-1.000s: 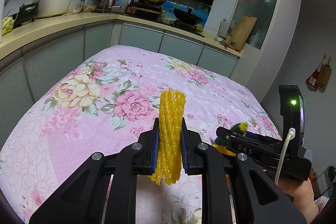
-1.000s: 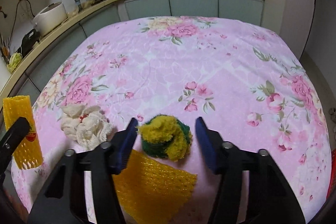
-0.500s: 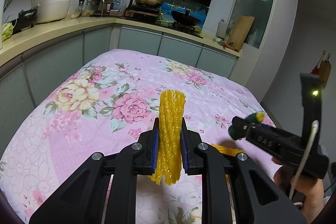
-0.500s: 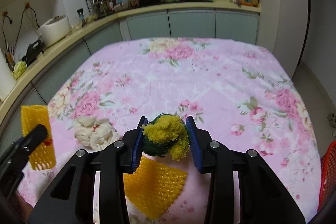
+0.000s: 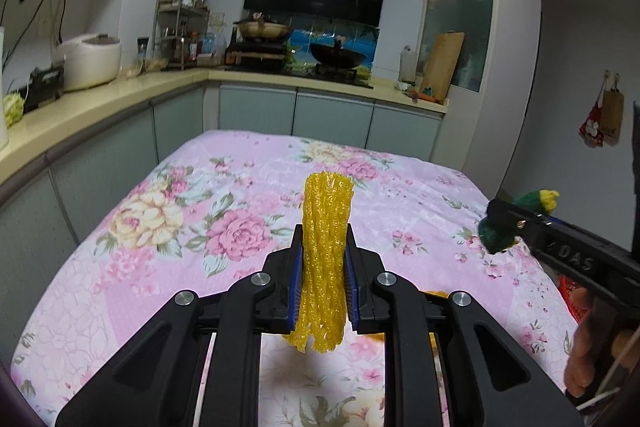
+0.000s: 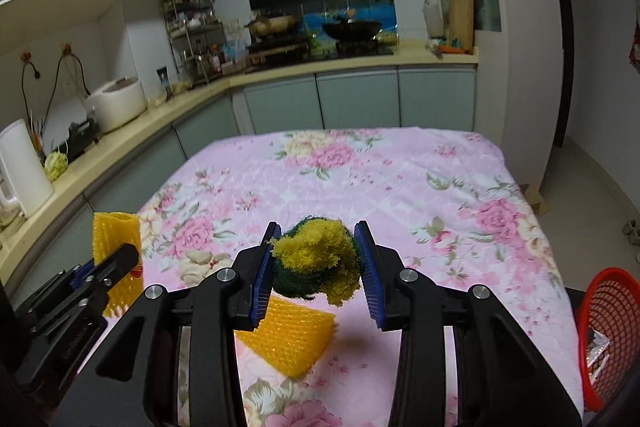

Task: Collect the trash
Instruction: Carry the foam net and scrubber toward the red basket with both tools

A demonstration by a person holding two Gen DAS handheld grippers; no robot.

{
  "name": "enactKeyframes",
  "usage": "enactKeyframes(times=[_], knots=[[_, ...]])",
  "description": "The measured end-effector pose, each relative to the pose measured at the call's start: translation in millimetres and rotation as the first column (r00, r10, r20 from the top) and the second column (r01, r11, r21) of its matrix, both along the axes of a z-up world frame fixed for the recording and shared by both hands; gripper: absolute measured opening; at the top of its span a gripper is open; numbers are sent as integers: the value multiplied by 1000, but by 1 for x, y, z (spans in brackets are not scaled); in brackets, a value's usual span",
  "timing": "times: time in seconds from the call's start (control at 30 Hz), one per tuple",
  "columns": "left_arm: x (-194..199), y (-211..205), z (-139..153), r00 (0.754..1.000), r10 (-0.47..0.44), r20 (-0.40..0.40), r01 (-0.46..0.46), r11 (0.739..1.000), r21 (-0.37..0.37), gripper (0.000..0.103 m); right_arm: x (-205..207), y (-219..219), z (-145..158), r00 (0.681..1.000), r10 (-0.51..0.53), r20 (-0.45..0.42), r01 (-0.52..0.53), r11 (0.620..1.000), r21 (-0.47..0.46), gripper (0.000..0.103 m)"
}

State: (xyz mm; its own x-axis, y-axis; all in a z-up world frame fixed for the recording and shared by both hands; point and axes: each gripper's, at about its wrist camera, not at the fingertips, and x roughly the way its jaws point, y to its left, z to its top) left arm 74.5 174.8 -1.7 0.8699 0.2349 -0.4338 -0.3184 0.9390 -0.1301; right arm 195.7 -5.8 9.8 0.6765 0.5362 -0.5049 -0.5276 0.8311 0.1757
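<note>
My left gripper (image 5: 323, 267) is shut on a yellow foam net sleeve (image 5: 326, 227) and holds it upright above the flowered pink tablecloth (image 5: 200, 227). My right gripper (image 6: 316, 267) is shut on a crumpled yellow and green sponge (image 6: 316, 259), lifted above the table. The sponge (image 5: 516, 215) and right gripper also show at the right of the left wrist view. The held sleeve (image 6: 114, 239) shows at the left of the right wrist view. A second yellow foam net (image 6: 288, 339) and a cream crumpled net (image 6: 200, 263) lie on the cloth.
A red mesh basket (image 6: 608, 311) with some trash inside stands off the table's right edge. Kitchen counters (image 6: 120, 147) with a rice cooker, kettle and stove run along the left and back. Tiled floor (image 6: 592, 187) lies to the right.
My right gripper closed on the sponge and lifted it off the table. Both grippers rose, so the views look more level. The left gripper kept its hold on the sleeve.
</note>
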Motion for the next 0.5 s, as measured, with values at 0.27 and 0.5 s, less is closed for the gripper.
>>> enactKeyframes(times=[0.27,0.5], knots=[[4,-29,14,998,-48,33,46,997,62,17,-16,-36,18,996,-49,72,47,998,38,37],[9,-60,26,993,-109,53,102,988,117,17,-21,-71,29,989,-103,104,96,993,69,37]])
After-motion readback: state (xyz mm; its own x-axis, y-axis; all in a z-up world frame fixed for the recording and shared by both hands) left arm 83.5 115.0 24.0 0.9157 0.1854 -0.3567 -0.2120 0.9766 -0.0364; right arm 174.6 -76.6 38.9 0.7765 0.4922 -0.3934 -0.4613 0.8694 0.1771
